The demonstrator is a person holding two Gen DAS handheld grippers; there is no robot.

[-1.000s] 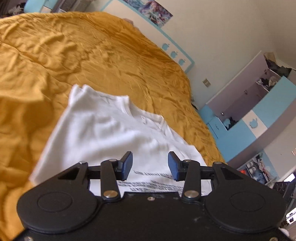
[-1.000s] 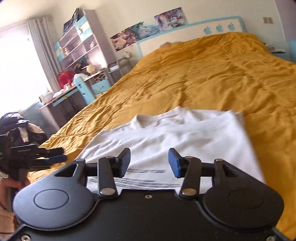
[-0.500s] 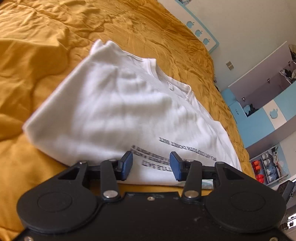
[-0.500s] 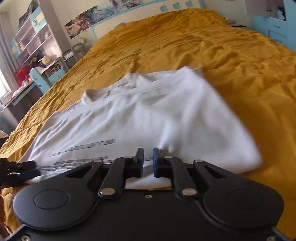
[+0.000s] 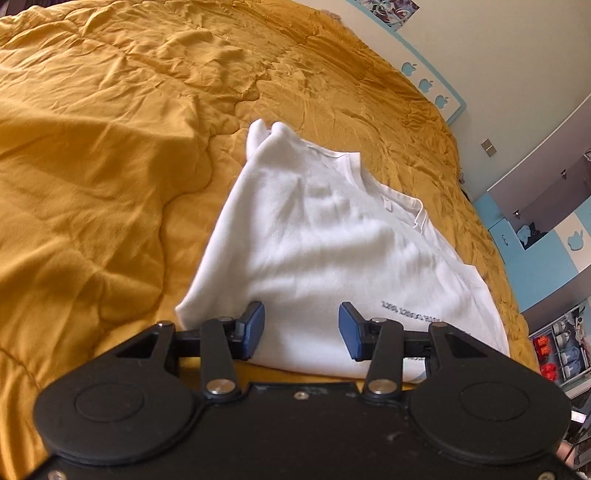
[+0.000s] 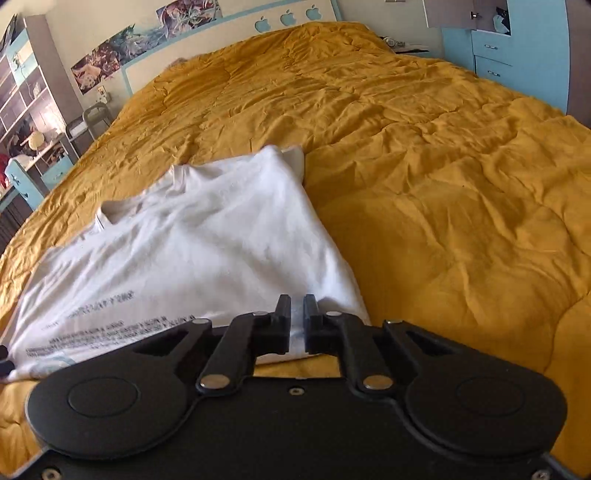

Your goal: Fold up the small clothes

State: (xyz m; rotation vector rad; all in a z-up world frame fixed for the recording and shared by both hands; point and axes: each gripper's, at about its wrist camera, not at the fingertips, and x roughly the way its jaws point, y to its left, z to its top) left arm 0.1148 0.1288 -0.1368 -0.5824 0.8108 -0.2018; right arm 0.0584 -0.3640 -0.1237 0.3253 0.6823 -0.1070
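Note:
A white T-shirt (image 5: 325, 254) with small black print lies folded lengthwise on the mustard bedspread (image 5: 92, 155). It also shows in the right wrist view (image 6: 192, 251). My left gripper (image 5: 301, 329) is open, its blue pads (image 5: 255, 325) hovering over the shirt's near hem. My right gripper (image 6: 297, 325) is shut on the shirt's near hem by its right corner, with white cloth between the jaws.
The bedspread (image 6: 443, 166) stretches wide to the right of the shirt. A headboard (image 6: 229, 33) with apple cutouts stands at the far end. Blue drawers (image 6: 495, 48) are at the right, shelves and a desk (image 6: 29, 147) at the left.
The right gripper closed on the shirt's hem half a second ago and still holds it. Both grippers have shifted along the hem. The left gripper stayed open.

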